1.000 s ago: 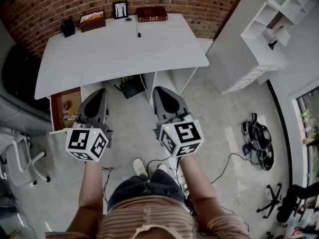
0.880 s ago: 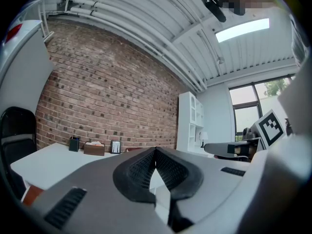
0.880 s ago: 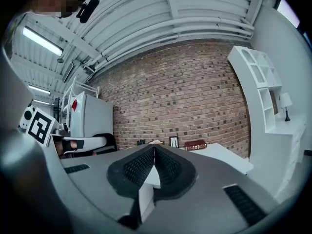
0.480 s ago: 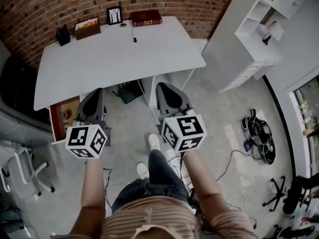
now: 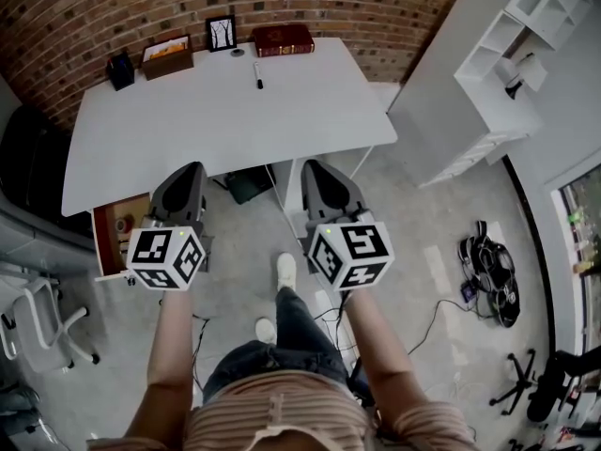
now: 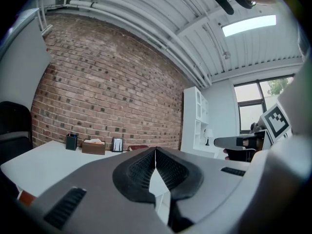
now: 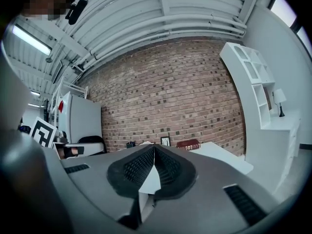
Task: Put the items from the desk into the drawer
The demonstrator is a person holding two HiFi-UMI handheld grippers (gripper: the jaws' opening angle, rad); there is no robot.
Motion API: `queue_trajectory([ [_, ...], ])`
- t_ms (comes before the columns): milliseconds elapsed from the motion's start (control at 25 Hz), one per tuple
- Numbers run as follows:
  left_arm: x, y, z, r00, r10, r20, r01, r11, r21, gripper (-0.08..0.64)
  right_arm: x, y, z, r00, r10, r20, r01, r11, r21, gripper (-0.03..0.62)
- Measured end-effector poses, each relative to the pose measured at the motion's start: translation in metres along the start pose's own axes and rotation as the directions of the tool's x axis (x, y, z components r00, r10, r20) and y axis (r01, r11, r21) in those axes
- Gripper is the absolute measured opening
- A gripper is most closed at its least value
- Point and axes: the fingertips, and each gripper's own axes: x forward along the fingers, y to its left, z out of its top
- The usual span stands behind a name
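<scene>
Left gripper point(image 5: 188, 175) and right gripper point(image 5: 319, 169) hang before the white desk point(image 5: 188, 120), jaws pressed together on nothing (square markers on their cubes). Pen point(image 5: 258, 71), red book point(image 5: 284, 38) and tissue box point(image 5: 167, 56) sit near the desk's far edge. The drawer point(image 5: 117, 228) is open under its left end.

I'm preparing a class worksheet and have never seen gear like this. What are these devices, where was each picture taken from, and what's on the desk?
There is no robot here. A person holds a hand-operated claw in each hand: the left claw and the right claw. One picture comes from a camera on the person's head, looking down. The other two look along each claw's own jaws. Both claws are shut and hold nothing. On the white desk are a pen, a red book, a picture frame, a tissue box and a dark holder. A drawer stands open under its left end.
</scene>
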Motion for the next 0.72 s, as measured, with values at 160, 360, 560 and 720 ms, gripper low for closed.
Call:
queue_trajectory([
  [160, 0.039, 0.008, -0.003, 1.0, 0.008, -0.016, -0.008, 1.0, -0.009, 0.009, 0.031, -0.021, 0.0, 1.0, 0.007, -0.012, -0.007, 1.0, 0.007, 0.017],
  [360, 0.094, 0.018, -0.011, 0.999, 0.011, -0.033, -0.012, 0.999, -0.031, 0.009, 0.075, -0.049, 0.004, 1.0, 0.019, -0.019, -0.019, 1.0, 0.001, 0.018],
  [560, 0.149, 0.026, -0.013, 0.998, 0.016, -0.054, -0.018, 0.999, -0.038, 0.009, 0.115, -0.083, 0.007, 0.999, 0.012, -0.036, -0.011, 1.0, 0.011, 0.017],
  [720, 0.188, 0.036, -0.013, 0.997, 0.028, -0.069, -0.031, 0.999, -0.034, 0.009, 0.142, -0.11, 0.008, 0.998, 0.01, -0.054, -0.009, 1.0, 0.02, 0.017],
])
